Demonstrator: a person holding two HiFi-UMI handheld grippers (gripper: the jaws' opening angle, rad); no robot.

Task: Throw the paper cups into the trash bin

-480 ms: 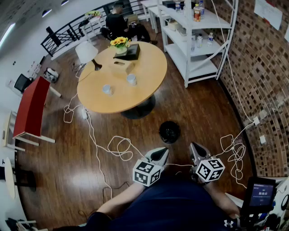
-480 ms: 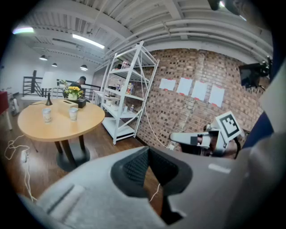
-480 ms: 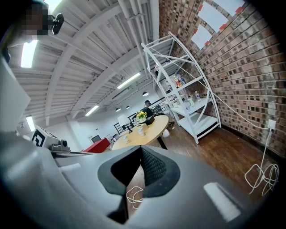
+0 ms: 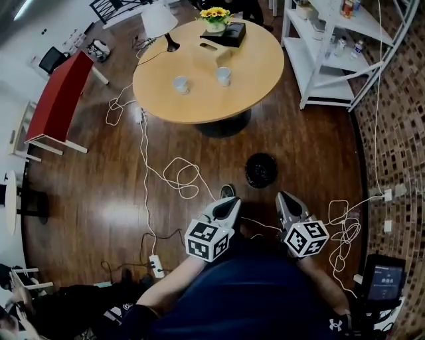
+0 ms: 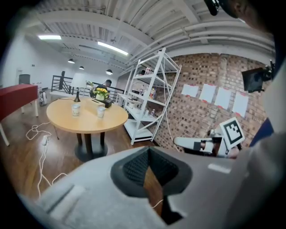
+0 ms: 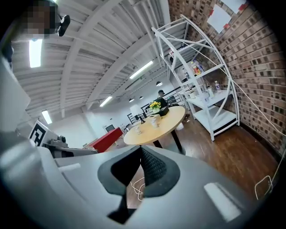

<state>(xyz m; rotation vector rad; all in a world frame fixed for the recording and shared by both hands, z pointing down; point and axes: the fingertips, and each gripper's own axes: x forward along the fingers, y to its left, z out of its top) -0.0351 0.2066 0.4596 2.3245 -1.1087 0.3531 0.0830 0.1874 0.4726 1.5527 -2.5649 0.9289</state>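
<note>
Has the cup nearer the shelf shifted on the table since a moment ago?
No. The paper cup sits as before, just in front of the wooden box on the table.

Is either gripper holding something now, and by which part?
Nothing is held. The left gripper and the right gripper both have their jaws together and empty; the paper cups stand on the round table.

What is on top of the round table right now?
On the table: two paper cups, a lamp, flowers and a black box. Cup contents are too small to tell.
</note>
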